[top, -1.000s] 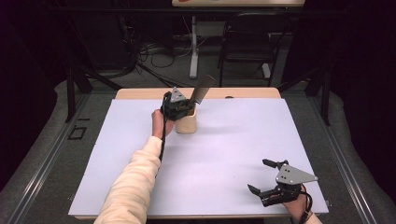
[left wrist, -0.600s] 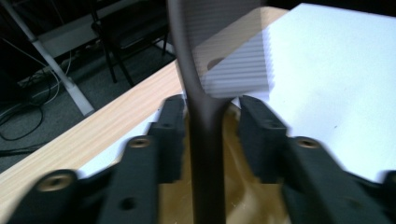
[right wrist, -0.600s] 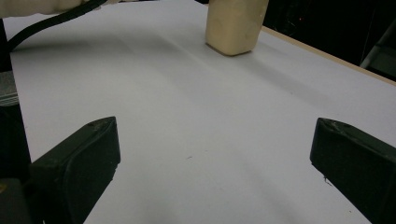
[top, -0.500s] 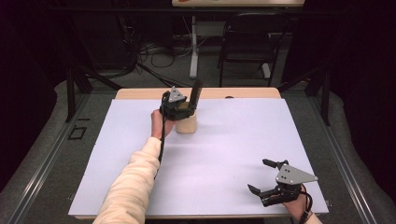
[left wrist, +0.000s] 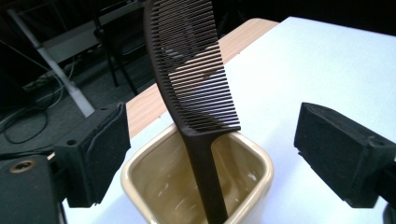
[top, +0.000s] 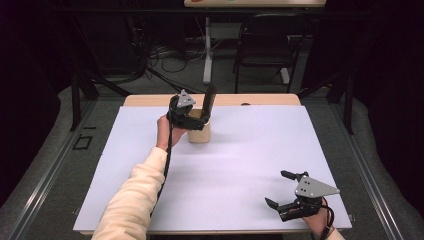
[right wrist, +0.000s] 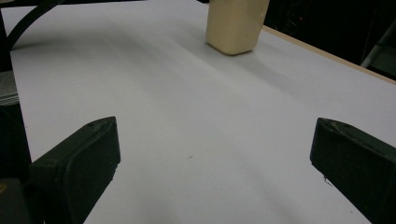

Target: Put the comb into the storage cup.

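Observation:
A dark brown comb (left wrist: 196, 84) stands handle-down in a cream square cup (left wrist: 154, 186), teeth up and leaning a little. In the high view the cup (top: 200, 134) sits at the far middle of the white table sheet (top: 240, 160), with the comb (top: 208, 102) sticking out of it. My left gripper (top: 196, 116) hovers just above the cup; its jaws have just been opening and stand wide on either side of the comb without touching it. My right gripper (top: 278, 189) rests open near the front right corner, nothing between its jaws.
The cup (right wrist: 236, 23) shows far off in the right gripper view across bare sheet. A wooden table edge (top: 260, 100) runs behind the sheet. Beyond it are a black chair (top: 265, 45), a white stand (top: 206, 55) and cables on the floor.
The comb has swung from a rightward lean to nearly upright in the cup. My left gripper has let go of it and lifted slightly. The right gripper has stayed still.

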A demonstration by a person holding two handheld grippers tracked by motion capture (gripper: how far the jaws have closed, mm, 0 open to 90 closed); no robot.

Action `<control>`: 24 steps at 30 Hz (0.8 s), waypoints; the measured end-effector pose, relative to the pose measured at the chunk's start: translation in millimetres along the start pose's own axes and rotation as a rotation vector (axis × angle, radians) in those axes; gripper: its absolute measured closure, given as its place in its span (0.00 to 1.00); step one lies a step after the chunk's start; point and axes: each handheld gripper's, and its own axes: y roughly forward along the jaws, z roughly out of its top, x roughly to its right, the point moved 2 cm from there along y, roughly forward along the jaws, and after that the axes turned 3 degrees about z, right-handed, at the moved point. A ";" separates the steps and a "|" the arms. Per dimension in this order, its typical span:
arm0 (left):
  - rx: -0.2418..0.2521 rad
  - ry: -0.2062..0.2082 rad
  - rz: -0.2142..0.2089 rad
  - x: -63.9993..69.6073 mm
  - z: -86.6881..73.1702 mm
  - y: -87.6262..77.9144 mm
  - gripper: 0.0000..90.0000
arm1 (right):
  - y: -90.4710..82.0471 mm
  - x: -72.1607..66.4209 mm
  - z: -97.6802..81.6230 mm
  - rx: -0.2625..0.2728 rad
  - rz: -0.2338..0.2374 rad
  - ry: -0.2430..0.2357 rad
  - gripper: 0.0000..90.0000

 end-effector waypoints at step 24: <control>-0.107 -0.005 0.022 13.4 -10.6 -50.9 0.00 | 0.3 -0.3 0.1 -0.001 0.002 0.000 0.01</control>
